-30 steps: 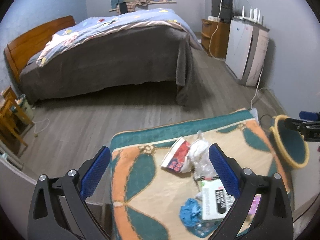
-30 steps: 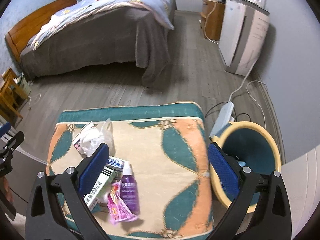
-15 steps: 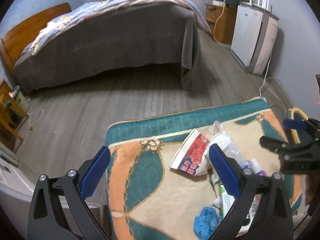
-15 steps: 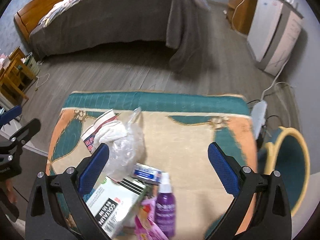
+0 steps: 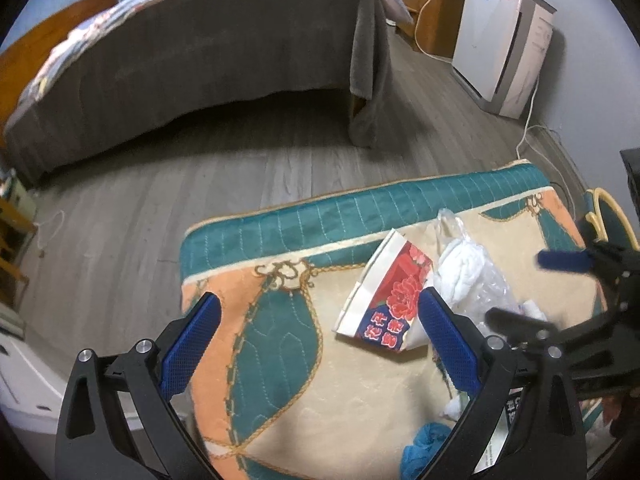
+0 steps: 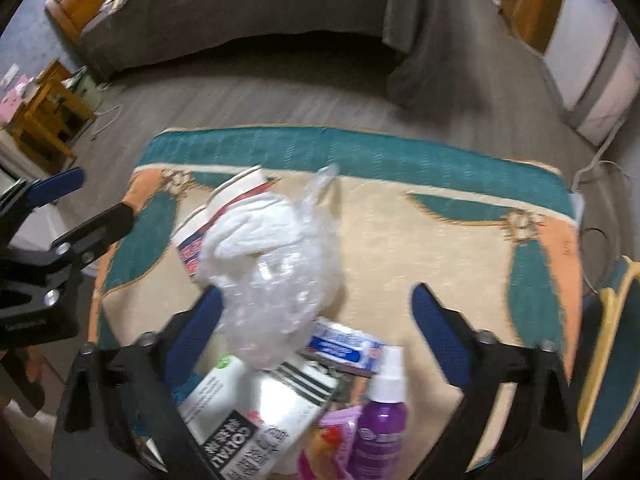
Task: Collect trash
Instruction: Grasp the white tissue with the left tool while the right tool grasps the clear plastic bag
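I am looking over a quilted mat [image 6: 460, 240] in teal, orange and cream, with the litter heaped toward its near left part. My right gripper [image 6: 316, 312] is hanging with its blue pads spread wide and gripping nothing; a crumpled clear plastic bag [image 6: 280, 296] with white tissue [image 6: 248, 228] bunched in it is lying between the fingers, pressed against the left pad. My left gripper [image 5: 320, 332] is likewise gaping and empty, over the mat's left half, its right pad just beside a flattened paper packet [image 5: 386, 292] printed with red flowers and red characters on blue that I cannot read.

Crowding the bag on the near side, the right wrist view is showing a white carton [image 6: 256, 428] whose black band reads "COLTALI", a small blue-and-white tube box [image 6: 344, 346], a purple spray bottle [image 6: 380, 428] with a white cap and a pink wrapper [image 6: 332, 440]. The left wrist view is adding a crumpled blue scrap [image 5: 424, 446] at the near edge.

A teal bin [image 6: 612, 360] with a yellow rim is standing past the mat's right edge. Beyond the far edge a bed [image 5: 200, 52] under a grey cover and a white appliance [image 5: 504, 44] by the wall are filling the room.
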Tool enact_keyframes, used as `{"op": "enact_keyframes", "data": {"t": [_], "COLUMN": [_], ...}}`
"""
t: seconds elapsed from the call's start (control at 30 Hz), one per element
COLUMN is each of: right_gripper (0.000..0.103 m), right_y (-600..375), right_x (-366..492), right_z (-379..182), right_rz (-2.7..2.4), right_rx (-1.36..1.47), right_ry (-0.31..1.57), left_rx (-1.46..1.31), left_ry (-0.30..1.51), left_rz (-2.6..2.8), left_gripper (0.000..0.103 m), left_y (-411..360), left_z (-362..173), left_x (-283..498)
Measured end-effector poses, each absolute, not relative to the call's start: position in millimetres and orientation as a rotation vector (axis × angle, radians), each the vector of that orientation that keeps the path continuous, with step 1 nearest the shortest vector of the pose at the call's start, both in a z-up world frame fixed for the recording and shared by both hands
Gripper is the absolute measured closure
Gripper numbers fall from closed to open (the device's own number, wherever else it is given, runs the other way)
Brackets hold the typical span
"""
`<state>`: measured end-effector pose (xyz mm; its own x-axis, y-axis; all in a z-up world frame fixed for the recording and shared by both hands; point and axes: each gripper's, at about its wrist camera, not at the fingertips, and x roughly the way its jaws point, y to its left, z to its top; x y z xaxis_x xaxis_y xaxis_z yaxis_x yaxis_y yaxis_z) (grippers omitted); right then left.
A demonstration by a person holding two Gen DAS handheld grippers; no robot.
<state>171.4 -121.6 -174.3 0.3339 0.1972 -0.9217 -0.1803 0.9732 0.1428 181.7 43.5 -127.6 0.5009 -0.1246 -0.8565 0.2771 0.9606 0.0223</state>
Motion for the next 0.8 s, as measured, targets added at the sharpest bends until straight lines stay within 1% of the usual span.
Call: {"op": "enact_keyframes", "data": {"t": [0.03, 0.07, 0.13, 0.17, 0.27, 0.43, 0.6, 0.63, 0.67, 0.7, 0.77, 0.8], "right_gripper": [0.043, 0.062, 0.079, 0.084, 0.087, 0.088, 0.087, 0.087, 0.087, 0.087, 0.088, 0.088], "right_y": [-119, -118, -119, -122, -136, -160, -180, -181, -182, -181, -182, -182], "right_x": [171, 170, 168, 167, 161, 149, 154, 155, 156, 156, 156, 158], "right_z": [-176, -178, -180, -178, -160, -124, -134, -137, -139, -140, -140, -140], "right_rz": [0.268, 0.291, 0.320, 0.317, 0.303, 0.253, 0.211, 0.210, 0.211, 0.212, 0.215, 0.217], "right_rx": [0.015, 0.023, 0.051, 0.059, 0.055, -0.068, 0.005, 0.009, 0.005, -0.001, 0.003, 0.008], "right_ry": [1.218, 1.236, 1.267, 1.275, 1.273, 1.191, 1.207, 1.213, 1.214, 1.214, 1.211, 1.209], "left_rx": [0.160, 0.158, 0.158, 0.162, 0.178, 0.200, 0.282, 0.297, 0.310, 0.322, 0.343, 0.346], "left_ry": [1.021, 1.020, 1.015, 1.014, 1.023, 1.040, 1.024, 1.016, 1.022, 1.034, 1.071, 1.078], "left_rz": [-0.253, -0.263, -0.287, -0.300, -0.333, -0.399, -0.430, -0.438, -0.442, -0.442, -0.434, -0.433], "left_gripper": [0.005, 0.005, 0.005, 0.005, 0.005, 0.005, 0.010, 0.018, 0.033, 0.040, 0.065, 0.069], "left_y": [42, 39, 34, 31, 18, -7, -35, -41, -44, -47, -51, -51], "left_z": [-129, -129, -129, -130, -134, -146, -158, -159, -162, -165, -172, -174], "left_x": [183, 183, 184, 184, 181, 176, 175, 174, 175, 176, 177, 176]}}
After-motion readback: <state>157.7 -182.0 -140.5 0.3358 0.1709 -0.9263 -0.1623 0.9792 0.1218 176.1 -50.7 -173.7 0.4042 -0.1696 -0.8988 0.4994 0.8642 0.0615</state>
